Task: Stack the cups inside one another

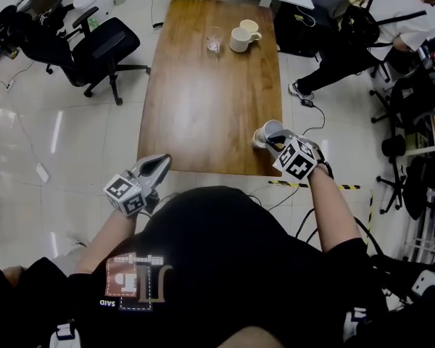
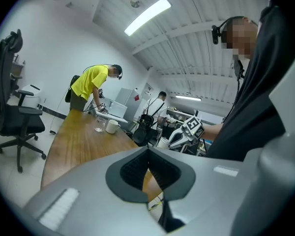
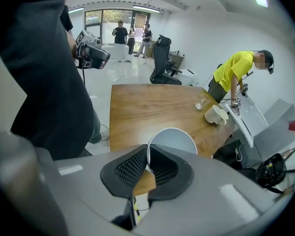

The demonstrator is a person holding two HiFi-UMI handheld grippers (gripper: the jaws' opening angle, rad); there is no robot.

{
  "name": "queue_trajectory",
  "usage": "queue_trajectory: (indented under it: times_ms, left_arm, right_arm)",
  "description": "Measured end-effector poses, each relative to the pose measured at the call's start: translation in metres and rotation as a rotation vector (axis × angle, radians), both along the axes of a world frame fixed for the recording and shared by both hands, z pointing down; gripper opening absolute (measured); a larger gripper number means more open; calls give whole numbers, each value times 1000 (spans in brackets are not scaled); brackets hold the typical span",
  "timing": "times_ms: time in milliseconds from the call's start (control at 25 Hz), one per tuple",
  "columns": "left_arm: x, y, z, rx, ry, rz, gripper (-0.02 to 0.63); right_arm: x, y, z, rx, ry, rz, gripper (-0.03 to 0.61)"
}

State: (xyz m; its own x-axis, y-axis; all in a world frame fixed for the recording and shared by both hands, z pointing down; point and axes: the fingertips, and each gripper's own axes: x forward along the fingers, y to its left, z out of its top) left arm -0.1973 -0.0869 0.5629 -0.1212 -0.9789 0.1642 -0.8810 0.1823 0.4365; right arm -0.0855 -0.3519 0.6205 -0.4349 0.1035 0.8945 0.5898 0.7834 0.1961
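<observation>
My right gripper (image 1: 272, 142) is shut on the rim of a white cup (image 1: 267, 130) over the near right corner of the wooden table (image 1: 203, 107). In the right gripper view the cup (image 3: 179, 137) has its wall pinched between the dark pads (image 3: 130, 167), mouth facing the camera. At the table's far end stand a white mug (image 1: 239, 40), a second pale cup (image 1: 250, 26) behind it and a clear glass (image 1: 214, 41). My left gripper (image 1: 161, 163) hangs off the near left edge of the table, shut with nothing in it; its pads (image 2: 132, 173) meet.
A black office chair (image 1: 105, 49) stands left of the table. A person in a yellow shirt (image 3: 235, 70) bends over at the table's far end. More chairs and cables (image 1: 313, 114) crowd the floor on the right.
</observation>
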Motion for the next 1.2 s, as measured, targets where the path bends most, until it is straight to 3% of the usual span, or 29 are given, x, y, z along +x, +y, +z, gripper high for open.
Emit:
queue_trajectory:
  times_ms: [280,360,480,600,680,760,840,1080,1200]
  left_arm:
    - [3,-9,-1,-22,14,-2,3]
    - [4,-11,-2,-21,8,5,3]
    - [4,-11,-1,-22,11,3,3]
    - [0,-13,-1,-21,16,-3,3]
    - [-3,-15,-2,-11,3,3,3]
    - [-6,-17,-3,0,-11,9,3]
    - [-9,-18,-3,5,-5,4,3]
    - [-13,-23,-10,18,-14,1,2]
    - [-13,-22,-6,27,-23,5,3]
  right_arm:
    - [8,-8,38,16,52,22,38]
    - [5,-10,42,9,41,38,67]
    - [0,-12,31,-10,-5,59,75]
    - [-7,-19,-3,-43,-125,130,73]
    - [-12,-20,-33,-174,-249,232,59]
    - [-10,-8,-54,-397,-351,336,37]
    - [0,12,-55,-585,-390,396,29]
    - [21,49,-8,-860,-346,565,14]
    - [20,60,4,-950,-342,628,12]
